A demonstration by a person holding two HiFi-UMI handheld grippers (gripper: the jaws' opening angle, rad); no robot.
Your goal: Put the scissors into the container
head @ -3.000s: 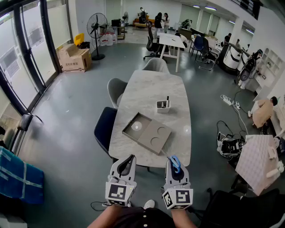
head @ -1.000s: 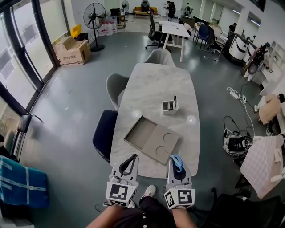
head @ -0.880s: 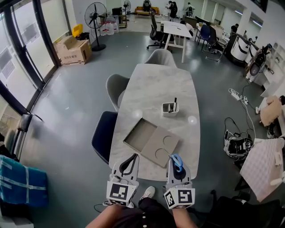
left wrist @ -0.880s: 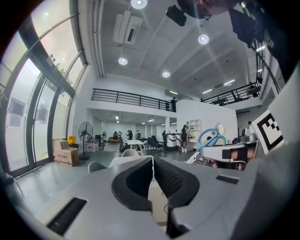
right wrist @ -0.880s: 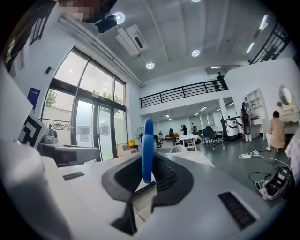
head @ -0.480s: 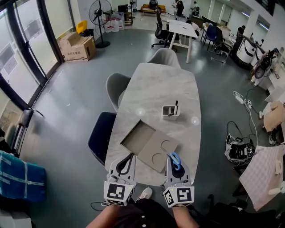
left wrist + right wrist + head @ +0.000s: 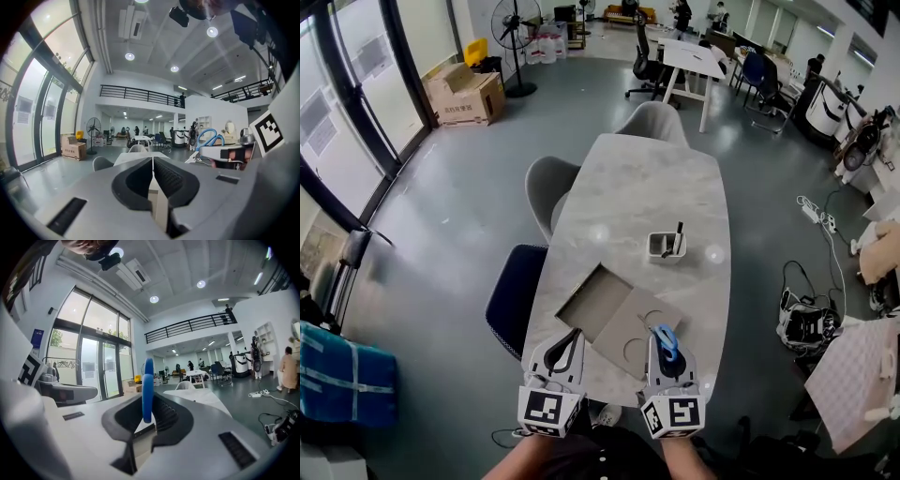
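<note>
Head view, container [image 7: 657,249] holding dark stick [image 7: 677,236], right claw [image 7: 662,334] clamping scissors [image 7: 667,344], left claw [image 7: 573,335] together.

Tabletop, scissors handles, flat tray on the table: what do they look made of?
Tabletop: pale grey marble or a marble-look slab; faint veining, glossy light spots.
Scissors handles: likely plastic; smooth, uniform blue. The blades can't be seen.
Flat tray: matte grey-brown, probably cardboard or moulded fibre; it is too far off to tell which.
</note>
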